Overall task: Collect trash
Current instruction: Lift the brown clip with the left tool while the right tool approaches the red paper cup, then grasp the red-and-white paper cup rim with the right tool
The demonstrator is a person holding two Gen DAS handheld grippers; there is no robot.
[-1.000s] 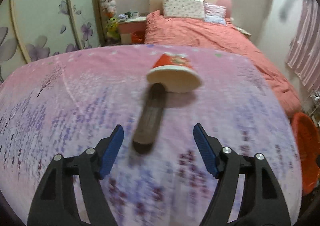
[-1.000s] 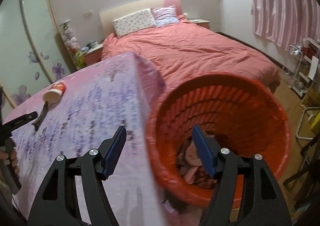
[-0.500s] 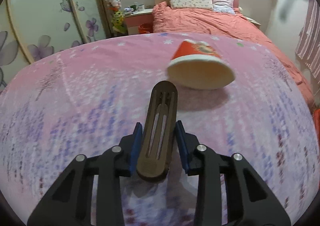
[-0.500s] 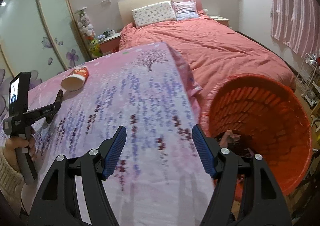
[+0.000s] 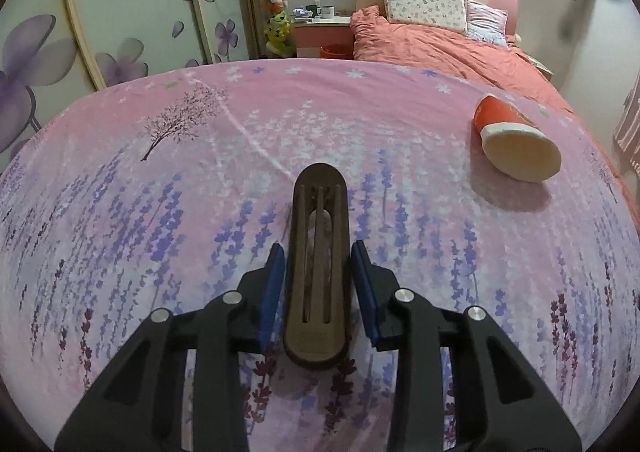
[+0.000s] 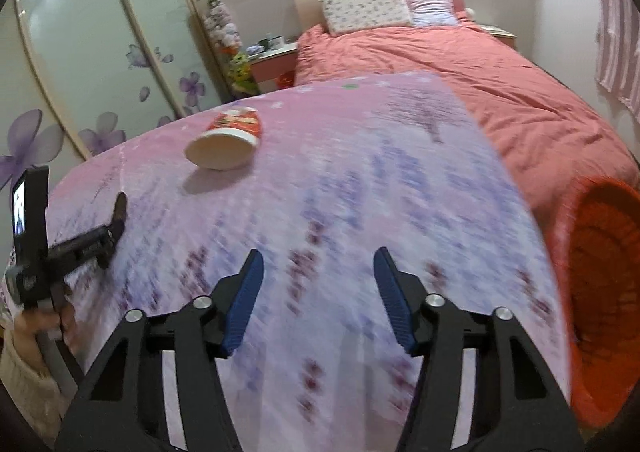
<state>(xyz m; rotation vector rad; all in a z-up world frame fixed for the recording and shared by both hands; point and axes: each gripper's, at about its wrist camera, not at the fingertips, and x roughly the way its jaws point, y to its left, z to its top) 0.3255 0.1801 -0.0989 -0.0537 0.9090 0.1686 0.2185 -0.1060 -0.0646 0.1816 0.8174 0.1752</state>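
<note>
Gripping a slotted wooden paddle (image 5: 319,276) — left claw (image 5: 319,292).

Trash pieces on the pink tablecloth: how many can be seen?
2. A dark slotted piece sits between the left claw's pads; a red paper cup lies on its side further right. The claws may hide more.
</note>
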